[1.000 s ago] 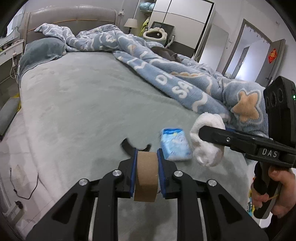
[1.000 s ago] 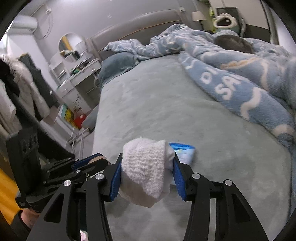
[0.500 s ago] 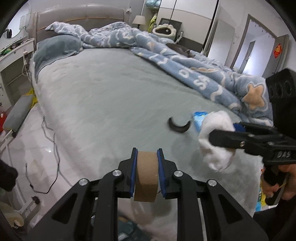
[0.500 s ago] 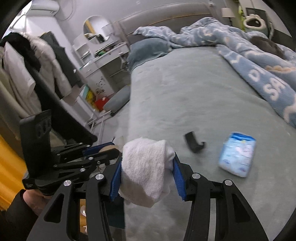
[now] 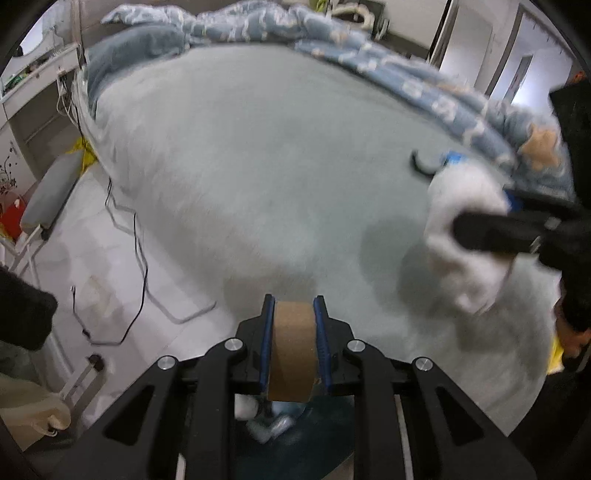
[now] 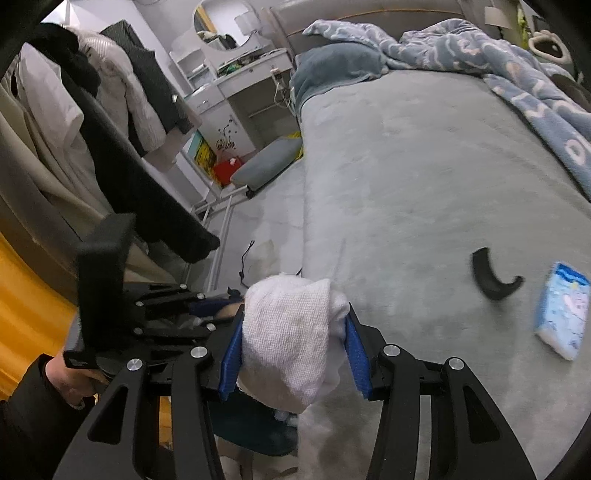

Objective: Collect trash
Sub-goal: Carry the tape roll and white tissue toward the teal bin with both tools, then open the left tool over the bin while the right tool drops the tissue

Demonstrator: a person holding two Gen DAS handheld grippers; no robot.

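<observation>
Brown cardboard roll sits clamped upright in the left gripper, directly above the dark bin below the bed edge. White towel wad fills the right gripper, closed on it, bin just beneath

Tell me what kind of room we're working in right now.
A bedroom, most likely: a large bed with a rumpled blue blanket, a dressing table with a round mirror beside it, and clothes hanging on a rack.
</observation>
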